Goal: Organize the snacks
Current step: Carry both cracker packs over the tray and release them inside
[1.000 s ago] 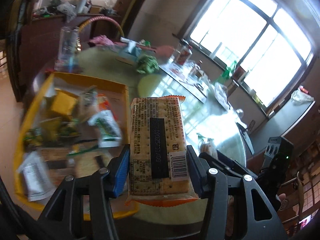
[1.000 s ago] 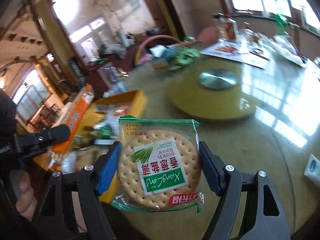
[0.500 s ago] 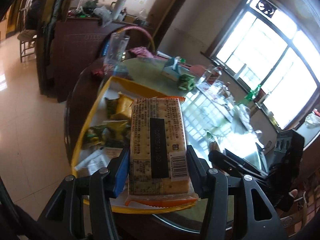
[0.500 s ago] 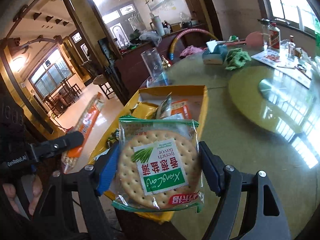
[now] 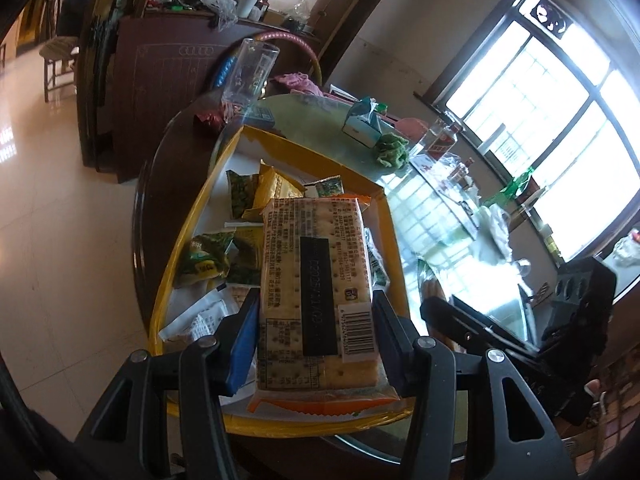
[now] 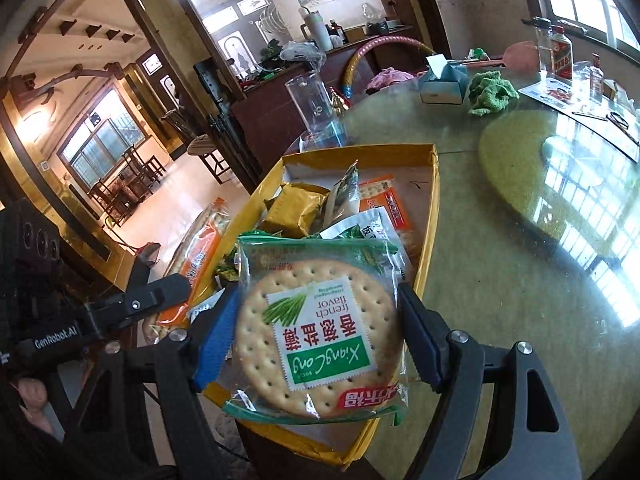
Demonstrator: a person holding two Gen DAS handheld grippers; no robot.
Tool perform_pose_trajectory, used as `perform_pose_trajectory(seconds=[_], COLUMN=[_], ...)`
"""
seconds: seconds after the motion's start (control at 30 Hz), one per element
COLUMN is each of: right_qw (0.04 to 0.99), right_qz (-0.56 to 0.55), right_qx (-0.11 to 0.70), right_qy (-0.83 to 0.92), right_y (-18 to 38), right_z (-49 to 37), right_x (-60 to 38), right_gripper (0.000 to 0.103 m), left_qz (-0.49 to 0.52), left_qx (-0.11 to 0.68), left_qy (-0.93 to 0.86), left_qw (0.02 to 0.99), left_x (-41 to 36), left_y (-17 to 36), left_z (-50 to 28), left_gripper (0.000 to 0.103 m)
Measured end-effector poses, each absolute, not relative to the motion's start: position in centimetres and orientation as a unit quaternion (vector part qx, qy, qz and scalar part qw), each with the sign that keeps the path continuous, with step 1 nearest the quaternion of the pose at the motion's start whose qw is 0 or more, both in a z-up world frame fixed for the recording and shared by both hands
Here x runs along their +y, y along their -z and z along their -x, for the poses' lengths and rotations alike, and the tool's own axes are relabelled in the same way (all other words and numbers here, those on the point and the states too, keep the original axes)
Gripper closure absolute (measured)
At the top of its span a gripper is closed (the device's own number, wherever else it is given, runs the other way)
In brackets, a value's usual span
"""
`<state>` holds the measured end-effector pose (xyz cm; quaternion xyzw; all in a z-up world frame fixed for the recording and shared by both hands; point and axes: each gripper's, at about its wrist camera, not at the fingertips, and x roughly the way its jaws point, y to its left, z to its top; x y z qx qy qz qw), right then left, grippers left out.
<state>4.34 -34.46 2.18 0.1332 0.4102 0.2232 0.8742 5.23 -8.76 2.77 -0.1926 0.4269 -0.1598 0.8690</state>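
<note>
Above yellow tray (image 5: 192, 216), cracker pack (image 5: 316, 292) lengthwise along left gripper (image 5: 316, 344)

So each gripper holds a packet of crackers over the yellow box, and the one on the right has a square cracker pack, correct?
Not quite. The right gripper holds a round cracker pack, as the right wrist view shows. The rectangular cracker pack sits in the left gripper. Both do hang over the yellow box.

"XiangLong" on round cracker packet (image 6: 320, 332)
</note>
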Motion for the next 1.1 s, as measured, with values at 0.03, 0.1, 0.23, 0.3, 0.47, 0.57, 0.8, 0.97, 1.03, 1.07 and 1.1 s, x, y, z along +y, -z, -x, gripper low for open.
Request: perform_pose_trajectory(seconds=[0.03, 0.1, 0.23, 0.3, 0.47, 0.57, 0.8, 0.97, 1.03, 1.07, 1.1], right_qw=[0.874, 0.875, 0.88, 0.879, 0.877, 0.868, 0.856, 0.846, 0.842, 0.842, 0.843], right_qz=[-0.135, -0.136, -0.14, -0.137, -0.128, -0.134, -0.129, -0.124, -0.125, -0.124, -0.125], right_qx=[0.411, 0.41, 0.406, 0.409, 0.416, 0.432, 0.465, 0.49, 0.496, 0.497, 0.497], right_qy=[-0.22, -0.217, -0.204, -0.202, -0.205, -0.205, -0.185, -0.171, -0.171, -0.167, -0.165], right_y=[-2.2, -2.5, -3.0, -3.0, -3.3, -3.0, -0.4, 1.7, 2.2, 2.3, 2.4], right_z=[-4.4, -4.6, -4.9, -5.4, -8.2, -11.6, -18.5, -20.7, -20.9, -21.0, -21.0], right_x=[-34.6, -34.8, -35.2, -35.1, -34.1, -33.5, -32.3, -31.4, -31.2, -31.2, -31.2], right_gripper=[0.027, 0.027, 0.027, 0.027, 0.027, 0.027, 0.026, 0.026, 0.026, 0.025, 0.023], left_qz=[0.192, 0.188, 0.181, 0.176, 0.164, 0.163, 0.139, 0.104, 0.092, 0.089, 0.086], left_qx=[0.425, 0.418, 0.415, 0.417, 0.43, 0.444, 0.475, 0.477, 0.483, 0.484, 0.485], left_qy=[0.157, 0.158, 0.162, 0.167, 0.167, 0.169, 0.159, 0.145, 0.139, 0.138, 0.138], left_qw=[0.87, 0.874, 0.877, 0.876, 0.872, 0.865, 0.854, 0.861, 0.86, 0.859, 0.859], left_x=[-8.6, -8.1, -7.5, -7.5, -7.7, -8.2, -9.6, -10.3, -10.5, -10.5, -10.6], left_y=[-3.0, -3.5, -3.8, -3.6, -2.9, -2.2, -0.2, 0.5, 0.8, 0.9, 1.0], left_z=[-5.4, -5.7, -5.9, -6.2, -9.1, -11.2, -14.2, -14.2, -14.3, -14.4, -14.5], left_gripper=[0.05, 0.05, 0.05, 0.05, 0.05, 0.05, 0.05, 0.05, 0.049, 0.049, 0.045])
